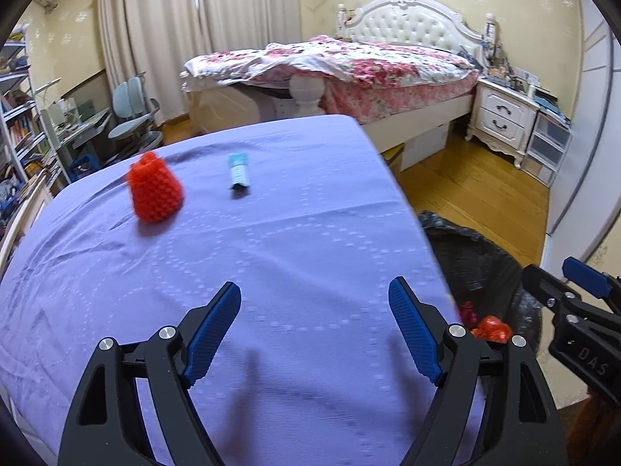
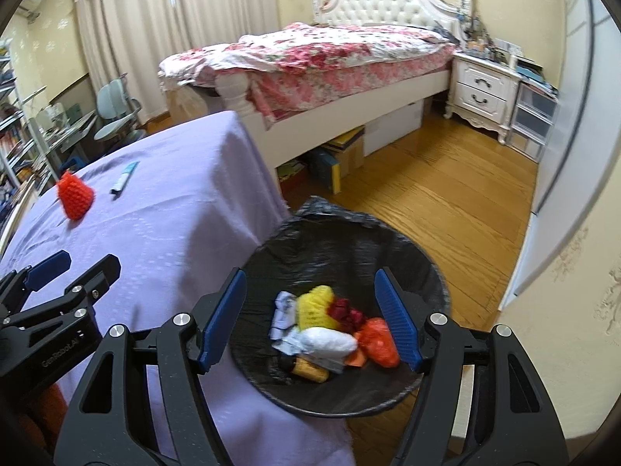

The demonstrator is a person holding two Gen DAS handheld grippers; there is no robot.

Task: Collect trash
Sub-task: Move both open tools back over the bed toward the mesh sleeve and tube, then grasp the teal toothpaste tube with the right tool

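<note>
A red foam net (image 1: 155,188) and a small teal and white wrapper (image 1: 238,173) lie on the purple tablecloth (image 1: 271,272); both also show in the right wrist view, the net (image 2: 75,196) and the wrapper (image 2: 124,178). My left gripper (image 1: 314,306) is open and empty over the near part of the table. My right gripper (image 2: 310,295) is open and empty above the black-lined trash bin (image 2: 388,240), which holds several pieces of trash (image 2: 326,330). The bin also shows in the left wrist view (image 1: 477,264).
A bed (image 2: 330,62) stands behind the table, with boxes under it. A white nightstand (image 2: 485,93) and drawers stand at the right. A chair (image 1: 134,116), desk and shelves stand at the left. Wooden floor (image 2: 446,202) surrounds the bin.
</note>
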